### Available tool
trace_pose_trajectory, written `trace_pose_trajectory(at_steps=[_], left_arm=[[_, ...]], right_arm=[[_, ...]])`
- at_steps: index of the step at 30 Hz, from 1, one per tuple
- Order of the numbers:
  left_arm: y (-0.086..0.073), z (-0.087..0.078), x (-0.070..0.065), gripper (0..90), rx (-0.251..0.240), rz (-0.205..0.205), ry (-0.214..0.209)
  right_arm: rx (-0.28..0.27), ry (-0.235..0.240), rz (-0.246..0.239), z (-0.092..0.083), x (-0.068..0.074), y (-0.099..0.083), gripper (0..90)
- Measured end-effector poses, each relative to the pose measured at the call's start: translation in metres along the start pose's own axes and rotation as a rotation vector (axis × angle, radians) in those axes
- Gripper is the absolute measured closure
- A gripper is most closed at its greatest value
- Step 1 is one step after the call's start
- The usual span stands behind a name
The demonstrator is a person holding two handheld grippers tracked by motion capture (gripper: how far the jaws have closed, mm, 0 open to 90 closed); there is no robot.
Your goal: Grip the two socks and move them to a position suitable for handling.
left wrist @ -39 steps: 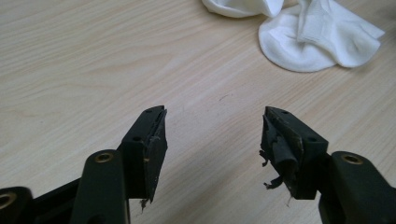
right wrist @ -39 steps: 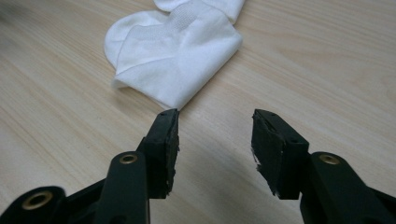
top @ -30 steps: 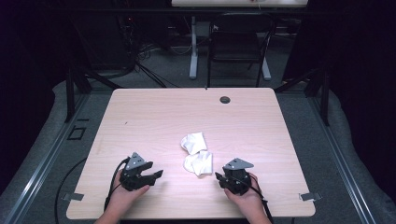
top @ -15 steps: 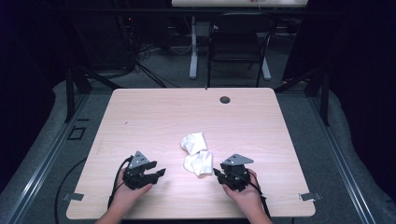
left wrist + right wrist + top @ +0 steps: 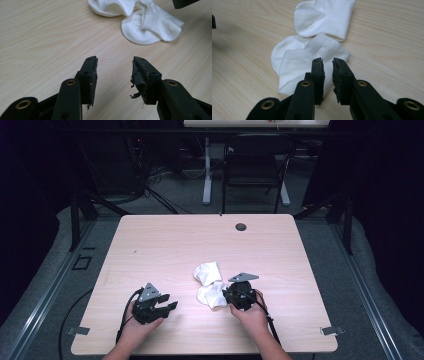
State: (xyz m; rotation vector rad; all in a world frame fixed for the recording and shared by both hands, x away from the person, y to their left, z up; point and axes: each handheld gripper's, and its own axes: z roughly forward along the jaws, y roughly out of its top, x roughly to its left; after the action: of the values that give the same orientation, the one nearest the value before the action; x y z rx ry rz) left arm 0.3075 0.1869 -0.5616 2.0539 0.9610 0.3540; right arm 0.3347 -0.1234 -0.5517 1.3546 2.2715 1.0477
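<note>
Two soft white socks lie crumpled and touching at the lower middle of the high view: the near sock (image 5: 212,294), with a ribbed cuff, and the far sock (image 5: 207,272) just above it. They rest on a pale wood-grain table (image 5: 165,245) with rounded corners and a small dark round cap (image 5: 241,226) near its far edge. Grey carpet and a black chair (image 5: 252,167) sit beyond in a dark room. The right gripper (image 5: 327,65), jaws narrowly parted and holding nothing, has moved left since a second ago, now over the near sock's edge. The left gripper (image 5: 114,65), lower left, hovers spread wide over bare wood, its black pads (image 5: 138,75) frayed.
</note>
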Motion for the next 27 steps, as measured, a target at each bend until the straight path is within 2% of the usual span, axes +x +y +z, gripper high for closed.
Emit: trace_pose_trajectory(at_steps=[3,5,12,21,27], left_arm=[[0.000,0.000,0.001,57.1,0.004,0.000,-0.009],[0.000,0.001,0.000,57.3,0.003,-0.006,-0.011],[0.000,0.001,0.000,57.2,0.013,0.003,-0.009],[0.000,0.002,0.000,57.2,0.012,0.002,-0.010],[0.000,0.001,0.001,57.2,0.007,-0.005,-0.011]], right_arm=[[0.011,-0.005,0.011,0.005,0.000,0.001,87.7],[0.022,-0.002,0.009,0.008,0.001,0.002,90.0],[0.024,0.007,0.015,0.014,0.003,0.004,90.0],[0.033,0.007,-0.002,0.026,0.007,0.011,90.0],[0.064,0.008,-0.007,0.035,0.009,0.011,90.0]])
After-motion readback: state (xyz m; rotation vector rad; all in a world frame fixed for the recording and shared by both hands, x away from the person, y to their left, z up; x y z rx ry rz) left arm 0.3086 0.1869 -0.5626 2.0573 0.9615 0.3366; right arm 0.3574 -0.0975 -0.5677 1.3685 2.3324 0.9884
